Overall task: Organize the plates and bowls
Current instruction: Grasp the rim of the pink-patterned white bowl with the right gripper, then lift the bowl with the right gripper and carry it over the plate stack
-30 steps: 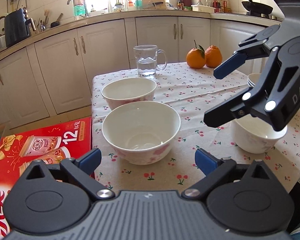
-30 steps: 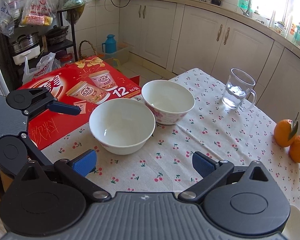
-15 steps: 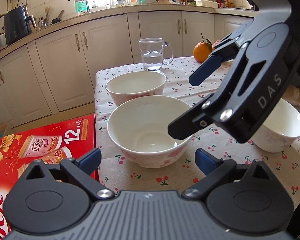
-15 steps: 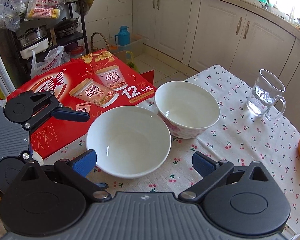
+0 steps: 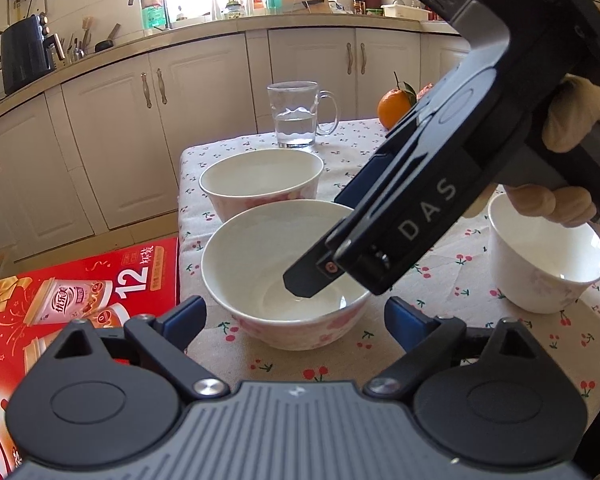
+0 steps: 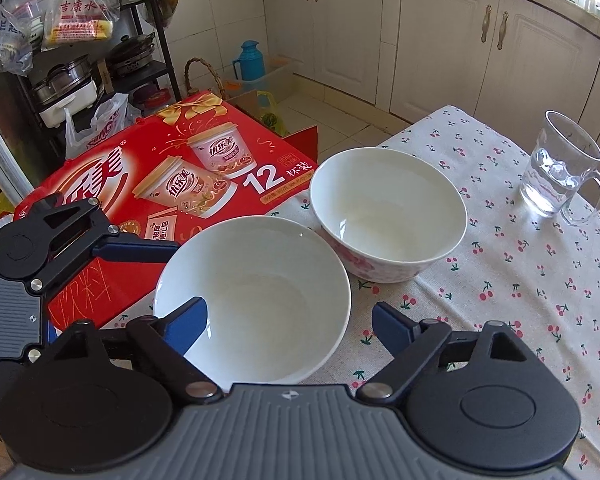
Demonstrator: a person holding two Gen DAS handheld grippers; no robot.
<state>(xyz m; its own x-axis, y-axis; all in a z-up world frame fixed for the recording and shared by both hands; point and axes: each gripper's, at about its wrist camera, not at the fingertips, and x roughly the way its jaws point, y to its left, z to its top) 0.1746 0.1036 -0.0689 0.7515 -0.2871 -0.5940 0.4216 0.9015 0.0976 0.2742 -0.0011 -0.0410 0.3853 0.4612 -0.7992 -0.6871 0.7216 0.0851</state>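
Cream kitchen cabinets stand behind a table under a cherry-print cloth [image 6: 540, 280], where two white ceramic bowls with pink flowers on the outside sit side by side near the edge. Over the near bowl [image 6: 256, 300] the right gripper [image 6: 286, 322] has its blue-padded fingers spread wide, gripping nothing: the left one is over the bowl's inside at the near rim, the right one outside, over the cloth. In the left wrist view one of its fingertips [image 5: 304, 280] dips into the bowl. The left gripper [image 5: 296, 320] is also wide open and empty, just in front of this bowl. The slick, thin rim could slip from the pads, I judge, or a push could nudge the bowl toward the table edge above the red drinks carton [image 6: 172, 176]. A bump against the far bowl [image 6: 388, 212] or the small white cup [image 5: 544, 264] is also possible.
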